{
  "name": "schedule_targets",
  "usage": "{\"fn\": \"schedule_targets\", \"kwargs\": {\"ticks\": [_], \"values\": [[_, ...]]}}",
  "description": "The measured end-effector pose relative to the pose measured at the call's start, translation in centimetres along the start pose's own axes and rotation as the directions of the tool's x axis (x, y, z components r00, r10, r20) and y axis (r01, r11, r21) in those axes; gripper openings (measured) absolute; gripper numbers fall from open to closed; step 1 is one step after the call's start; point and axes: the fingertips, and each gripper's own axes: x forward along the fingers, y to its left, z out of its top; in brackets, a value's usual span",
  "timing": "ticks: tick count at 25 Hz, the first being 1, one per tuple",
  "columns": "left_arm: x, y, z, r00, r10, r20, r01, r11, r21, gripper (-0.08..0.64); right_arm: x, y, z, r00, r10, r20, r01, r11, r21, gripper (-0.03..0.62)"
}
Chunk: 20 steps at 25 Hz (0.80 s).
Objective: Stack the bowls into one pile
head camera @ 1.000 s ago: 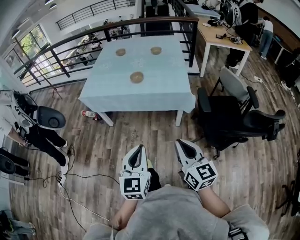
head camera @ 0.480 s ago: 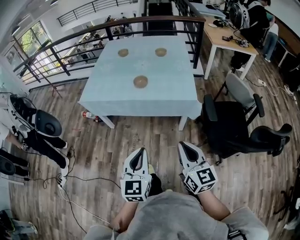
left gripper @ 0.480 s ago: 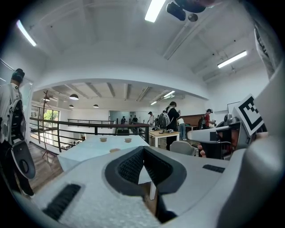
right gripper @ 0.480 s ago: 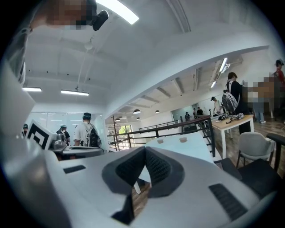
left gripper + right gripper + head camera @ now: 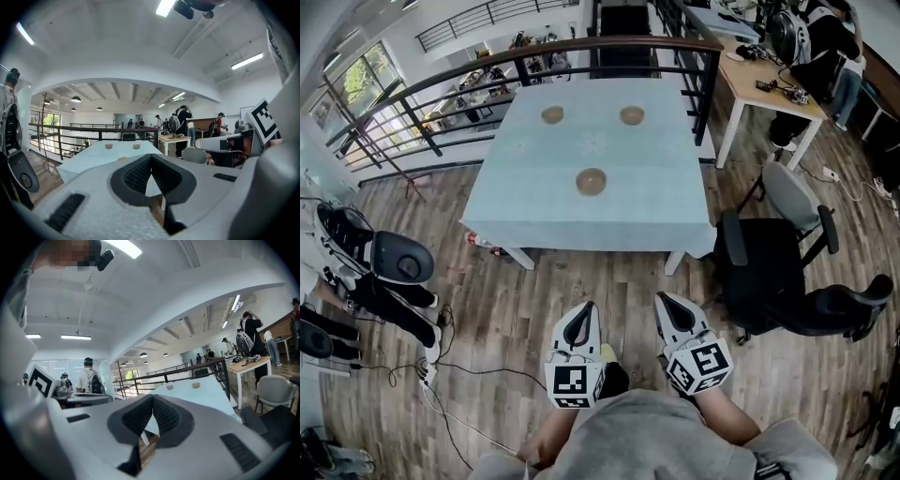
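Danger was that your left gripper (image 5: 582, 313) and right gripper (image 5: 666, 304), jaws closed and empty, would push the nearest bowl (image 5: 592, 181) along the table (image 5: 661, 192) unless opened.

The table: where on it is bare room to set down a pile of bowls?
Both front corners of the table, beside the near bowl, are bare, and so is the middle between it, the far-left bowl and the far-right bowl. No part is crowded; a black chair stands off its front right corner.
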Motion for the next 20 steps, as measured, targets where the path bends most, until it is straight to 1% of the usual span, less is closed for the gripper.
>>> {"fn": "schedule_targets", "kwargs": {"ticks": [9, 15, 20], "values": [[3.3, 4.7, 1.3, 1.000, 0.004, 0.010, -0.004, 1.000, -0.010, 0.017, 6.0, 0.5, 1.5, 1.000, 0.013, 0.007, -0.013, 1.000, 0.005, 0.028], [4.7, 7.7, 1.9, 1.000, 0.014, 0.019, -0.014, 1.000, -0.013, 0.017, 9.6, 1.7, 2.4, 0.999, 0.035, 0.018, -0.035, 0.999, -0.012, 0.028], [5.0, 10.3, 1.9, 1.000, 0.011, 0.026, -0.011, 1.000, -0.010, 0.017, 11.8, 3.0, 2.4, 0.999, 0.033, 0.029, -0.033, 0.999, -0.010, 0.028]]}}
